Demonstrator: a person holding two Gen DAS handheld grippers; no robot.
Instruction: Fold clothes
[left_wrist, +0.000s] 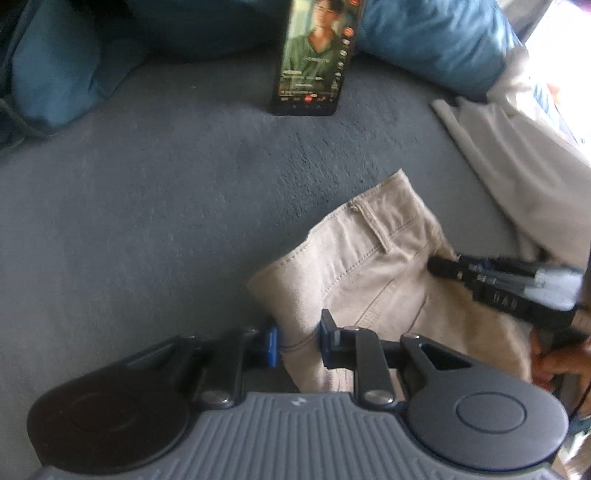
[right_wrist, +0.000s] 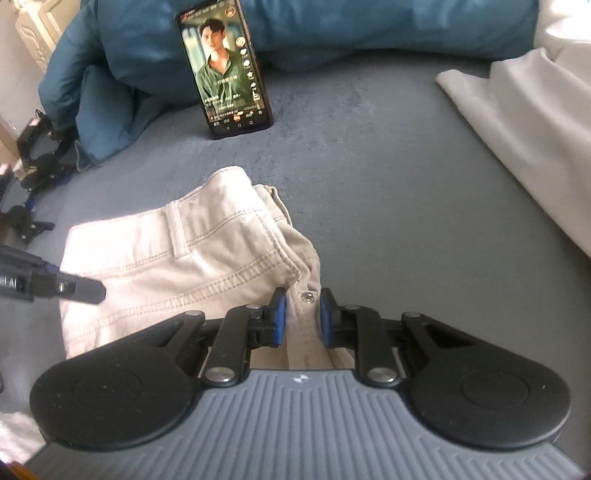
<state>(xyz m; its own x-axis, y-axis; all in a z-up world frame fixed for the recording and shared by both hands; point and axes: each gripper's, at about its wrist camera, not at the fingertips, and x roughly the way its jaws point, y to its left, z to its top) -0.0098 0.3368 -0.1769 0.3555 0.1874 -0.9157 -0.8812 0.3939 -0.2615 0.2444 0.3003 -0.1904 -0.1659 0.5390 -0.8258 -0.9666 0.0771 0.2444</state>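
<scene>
Beige trousers (right_wrist: 177, 266) lie mid-bed (right_wrist: 388, 206), waistband twd phone (right_wrist: 225, 70); left gripper (left_wrist: 297, 341) & right gripper (right_wrist: 299, 319), both nearly closed, pinch opposite fabric edges, prob. to carry the fold evenly w/o bunching.

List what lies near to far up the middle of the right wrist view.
Right tongs, shut on the fly edge of the beige cotton trousers → bare grey-blue plush blanket → black smartphone with lit screen, propped upright → teal quilted duvet.
</scene>
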